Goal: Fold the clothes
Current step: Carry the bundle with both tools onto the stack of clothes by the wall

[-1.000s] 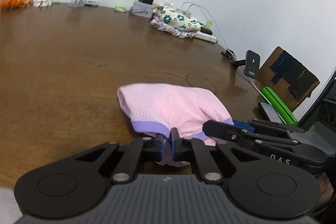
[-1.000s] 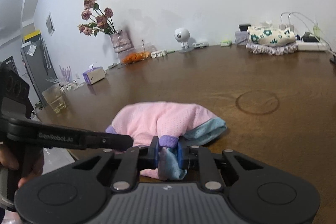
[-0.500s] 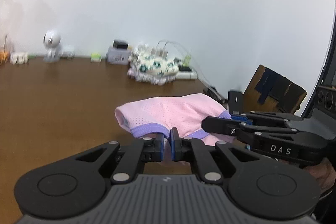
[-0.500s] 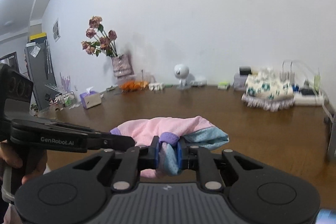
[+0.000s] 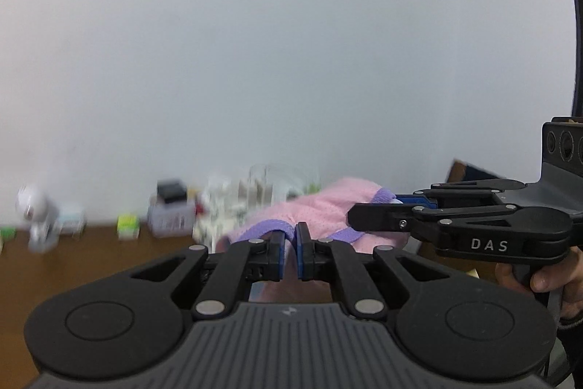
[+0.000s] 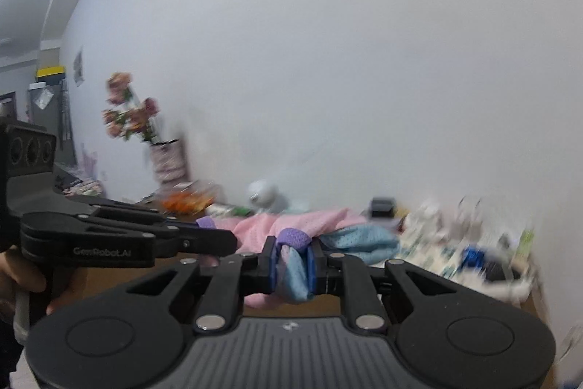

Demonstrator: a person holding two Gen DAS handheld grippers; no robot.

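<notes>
Raised clear of the tabletop [image 5: 91, 254] since a second ago: pink garment [image 5: 313, 210], pinched at its purple hem by left claw [image 5: 289, 252] and right claw [image 6: 291, 265], both clamped. Probably lifted for spreading; blurred view.

— Obstacles, far edge of table [image 5: 73, 265]?
— Blurred clutter along the wall: white round-headed figure [image 5: 34, 217], small boxes [image 5: 171, 214], flower vase [image 6: 165, 159], orange items [image 6: 186, 201].
— Near side?
— Right gripper [image 5: 375, 223] just beside left gripper [image 5: 289, 243], pink garment [image 5: 320, 206] stretched between them.
— Free room?
— Bare brown tabletop on the left; blank wall above.
</notes>
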